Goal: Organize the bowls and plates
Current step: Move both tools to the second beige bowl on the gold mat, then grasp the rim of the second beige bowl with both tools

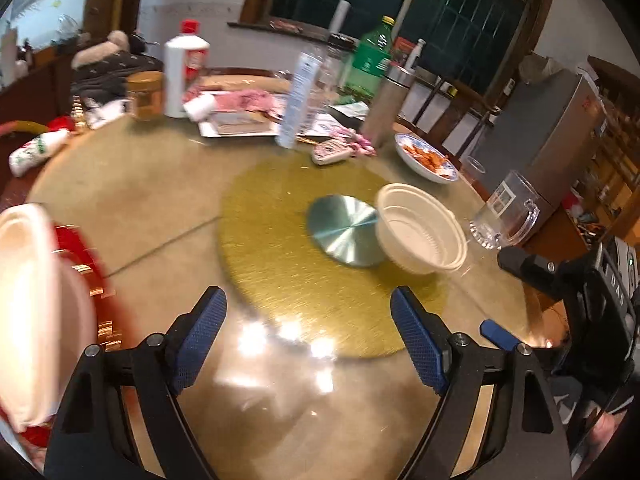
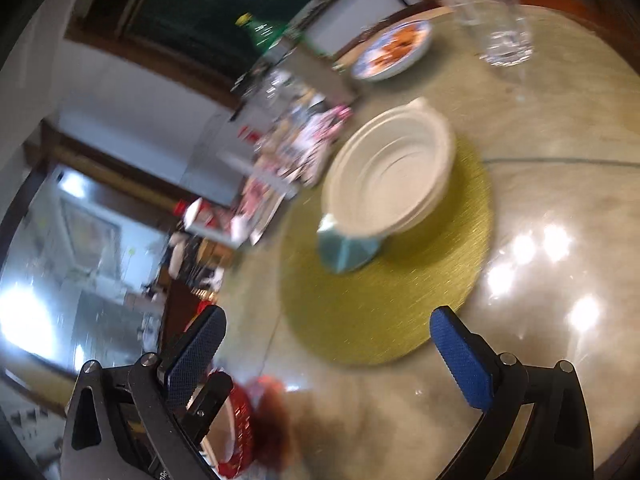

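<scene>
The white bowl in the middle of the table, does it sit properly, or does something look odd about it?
The white bowl looks tilted: its opening leans to one side instead of facing straight up, and it sits partly over the silver disc at the centre of the gold mat. It seems empty, with nothing spilled. Both views are blurred, so the tilt is uncertain.

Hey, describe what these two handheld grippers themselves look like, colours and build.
Both match: the left gripper and right gripper have matte black angular frames with triangular cutouts and silver round bolt heads at the joints. Each finger carries a blue pad with a fine dotted grip texture. No cables, sleeves or hands show clearly.
</scene>
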`<move>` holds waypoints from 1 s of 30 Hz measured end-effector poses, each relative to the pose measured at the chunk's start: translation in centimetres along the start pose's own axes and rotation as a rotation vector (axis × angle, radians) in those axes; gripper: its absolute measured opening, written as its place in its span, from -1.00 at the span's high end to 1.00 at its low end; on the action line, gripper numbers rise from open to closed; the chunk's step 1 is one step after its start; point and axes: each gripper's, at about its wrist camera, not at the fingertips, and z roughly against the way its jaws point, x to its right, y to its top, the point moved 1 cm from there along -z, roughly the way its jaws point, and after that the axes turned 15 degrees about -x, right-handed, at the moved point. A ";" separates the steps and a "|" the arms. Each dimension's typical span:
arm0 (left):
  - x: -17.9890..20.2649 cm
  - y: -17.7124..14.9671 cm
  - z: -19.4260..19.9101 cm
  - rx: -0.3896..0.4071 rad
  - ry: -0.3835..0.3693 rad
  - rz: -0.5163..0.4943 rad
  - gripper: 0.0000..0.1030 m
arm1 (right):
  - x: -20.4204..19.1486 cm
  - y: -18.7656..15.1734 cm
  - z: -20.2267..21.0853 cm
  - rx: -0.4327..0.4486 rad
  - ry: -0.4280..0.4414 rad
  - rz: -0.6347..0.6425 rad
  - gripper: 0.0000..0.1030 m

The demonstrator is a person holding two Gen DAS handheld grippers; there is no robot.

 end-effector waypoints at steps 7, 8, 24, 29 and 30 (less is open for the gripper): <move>4.0 3.6 -5.0 -0.073 -0.002 0.009 -0.65 | 3.1 5.3 0.1 0.013 -0.015 -0.040 -1.00; 4.4 4.0 -5.7 -0.079 0.009 0.014 -0.65 | 3.2 5.8 0.0 0.021 -0.026 -0.034 -0.99; 7.5 6.6 -13.5 -0.134 0.075 0.017 -0.16 | 4.9 9.4 -4.1 -0.004 -0.183 0.004 0.18; 8.0 6.0 -13.4 -0.156 0.128 -0.063 0.69 | 4.8 8.9 -5.0 -0.071 -0.181 0.019 0.82; 7.8 5.8 -13.1 -0.159 0.128 -0.061 0.68 | 4.3 8.5 -4.8 -0.065 -0.180 0.029 0.82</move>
